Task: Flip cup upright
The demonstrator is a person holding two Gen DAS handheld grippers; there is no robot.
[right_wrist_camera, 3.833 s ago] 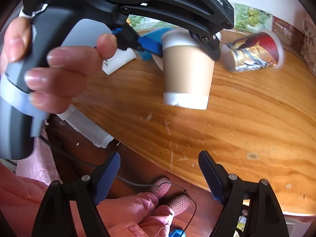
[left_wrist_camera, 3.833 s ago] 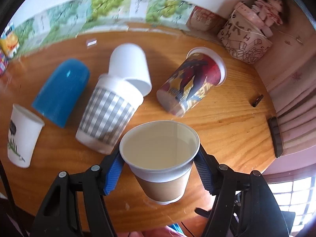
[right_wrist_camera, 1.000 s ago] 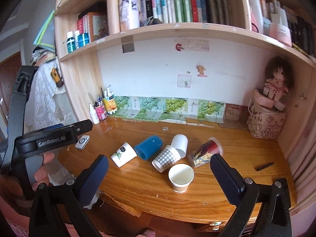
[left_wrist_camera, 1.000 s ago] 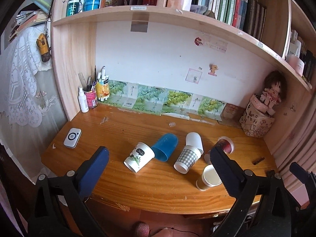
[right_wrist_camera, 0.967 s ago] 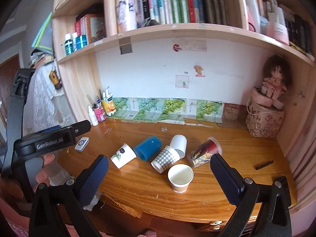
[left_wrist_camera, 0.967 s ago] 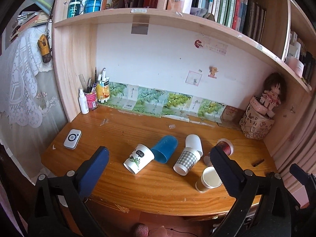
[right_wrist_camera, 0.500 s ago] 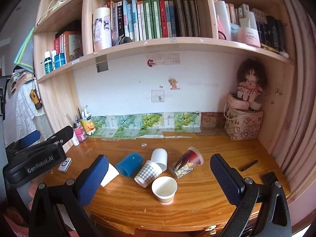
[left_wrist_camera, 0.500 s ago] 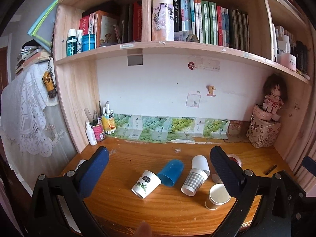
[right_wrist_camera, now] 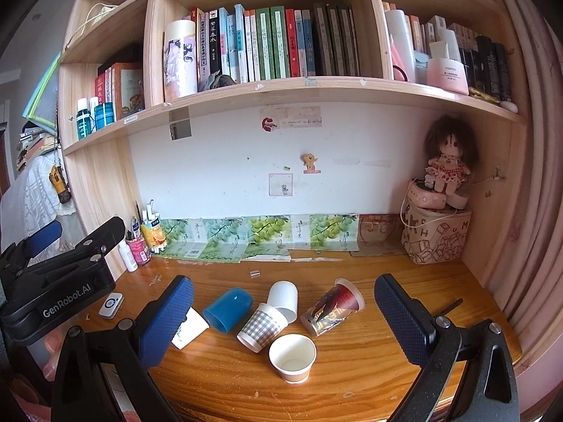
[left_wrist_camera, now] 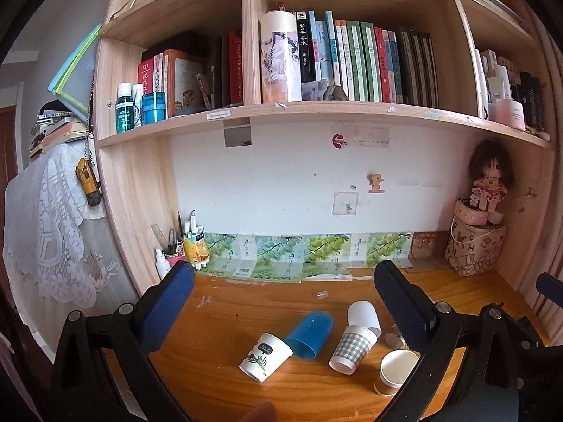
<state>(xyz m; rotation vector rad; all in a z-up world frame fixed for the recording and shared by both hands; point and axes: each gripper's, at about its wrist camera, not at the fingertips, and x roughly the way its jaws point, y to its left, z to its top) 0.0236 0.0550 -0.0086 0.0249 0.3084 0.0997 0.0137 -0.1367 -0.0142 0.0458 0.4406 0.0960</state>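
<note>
A brown-sleeved paper cup [right_wrist_camera: 293, 358] stands upright near the desk's front edge; it also shows in the left wrist view [left_wrist_camera: 394, 372]. Behind it lie cups on their sides: a checked cup [right_wrist_camera: 262, 326], a white cup [right_wrist_camera: 282, 297], a blue cup [right_wrist_camera: 228, 309], a red printed cup [right_wrist_camera: 332, 306] and a leaf-print cup [right_wrist_camera: 187, 330]. My left gripper [left_wrist_camera: 281, 311] and my right gripper [right_wrist_camera: 283, 314] are both open and empty, held back well away from the desk. The left gripper's body also shows at the left of the right wrist view.
The wooden desk [right_wrist_camera: 352, 362] sits under a bookshelf [right_wrist_camera: 281, 84]. A pen holder [right_wrist_camera: 139, 246] stands back left, a basket with a doll [right_wrist_camera: 436, 235] back right. A small white device [right_wrist_camera: 111, 304] lies at the left, a dark stick [right_wrist_camera: 451, 305] at the right.
The left gripper held the brown cup above the desk earlier; the cup now stands upright on the desk. Both grippers have pulled back and tilted up, showing more shelf.
</note>
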